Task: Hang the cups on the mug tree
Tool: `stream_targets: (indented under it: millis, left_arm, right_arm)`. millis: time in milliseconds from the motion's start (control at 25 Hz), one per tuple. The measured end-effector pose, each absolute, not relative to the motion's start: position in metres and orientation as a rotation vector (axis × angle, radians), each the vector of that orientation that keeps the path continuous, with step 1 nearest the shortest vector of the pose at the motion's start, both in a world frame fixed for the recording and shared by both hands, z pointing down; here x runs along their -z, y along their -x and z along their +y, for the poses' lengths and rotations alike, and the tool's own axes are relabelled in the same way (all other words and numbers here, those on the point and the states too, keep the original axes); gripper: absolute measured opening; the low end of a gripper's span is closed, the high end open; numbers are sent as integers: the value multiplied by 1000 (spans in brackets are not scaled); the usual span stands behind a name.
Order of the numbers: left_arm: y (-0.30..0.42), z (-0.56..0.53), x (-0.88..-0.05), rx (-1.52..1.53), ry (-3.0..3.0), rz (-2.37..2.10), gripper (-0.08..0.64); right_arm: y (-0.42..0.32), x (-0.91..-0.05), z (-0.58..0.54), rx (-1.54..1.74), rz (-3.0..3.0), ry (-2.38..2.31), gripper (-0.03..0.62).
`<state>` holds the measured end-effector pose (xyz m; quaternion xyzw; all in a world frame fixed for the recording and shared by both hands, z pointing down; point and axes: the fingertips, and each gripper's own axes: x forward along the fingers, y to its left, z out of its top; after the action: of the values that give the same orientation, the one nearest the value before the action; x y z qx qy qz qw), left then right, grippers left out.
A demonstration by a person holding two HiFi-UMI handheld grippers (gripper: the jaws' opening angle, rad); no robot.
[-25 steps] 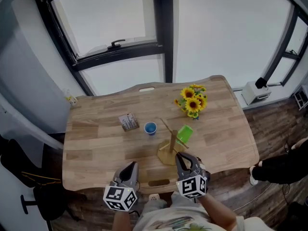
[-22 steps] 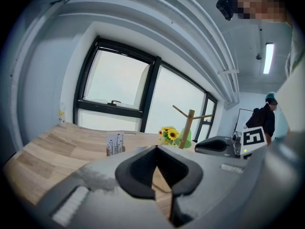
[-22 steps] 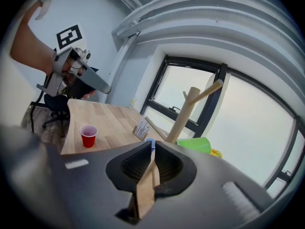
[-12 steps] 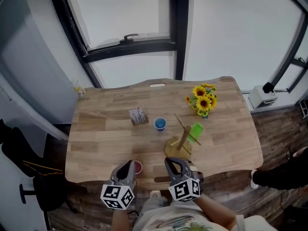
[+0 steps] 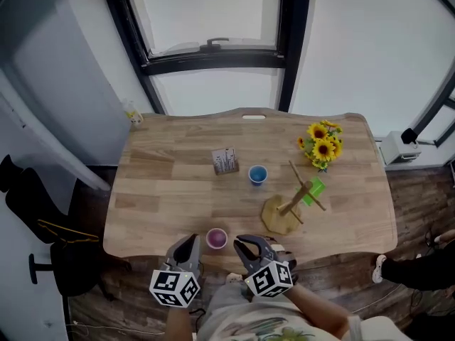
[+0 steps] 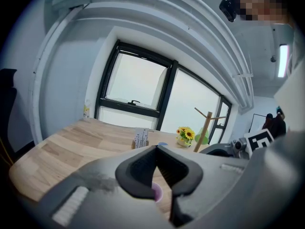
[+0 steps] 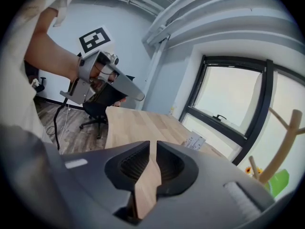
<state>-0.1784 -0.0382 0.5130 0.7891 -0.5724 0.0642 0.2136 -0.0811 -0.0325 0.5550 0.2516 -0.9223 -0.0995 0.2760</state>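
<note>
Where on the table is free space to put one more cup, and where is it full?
The left half of the table is bare, from the small box to the left edge; so is the right end past the mug tree. Crowded: around the blue cup, mug tree, sunflowers and pink cup.

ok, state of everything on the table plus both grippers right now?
Green cup: hung on the mug tree.
Blue cup: upright on the table, not hung.
Pink cup: upright near the front edge, not hung, not gripped.
Mug tree: standing, one cup on it.
Left gripper: jaws together, empty.
Right gripper: jaws slightly apart, just been opening, nothing between them.
</note>
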Motion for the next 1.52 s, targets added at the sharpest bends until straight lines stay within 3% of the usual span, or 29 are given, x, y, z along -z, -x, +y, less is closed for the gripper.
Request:
stream_targets:
  millis: [200, 480, 1000, 1160, 1520]
  left_arm:
    - [205, -30, -524, -181, -2151, -1597, 2]
    - [227, -25, -541, -194, -2134, -1557, 0]
    - [246, -36, -562, -210, -2164, -1461, 0]
    - [249, -39, -567, -217, -2165, -1444, 1]
    - [243, -47, -566, -212, -2186, -1423, 1]
  right_arm:
    - [116, -588, -17, 225, -2424, -515, 181]
    - [150, -628, 0, 258, -2314, -364, 192]
    - [166, -688, -7, 292, -2073, -313, 127]
    - [166, -689, -10, 290, -2052, -332, 29]
    - [168, -668, -19, 266, -2104, -388, 23]
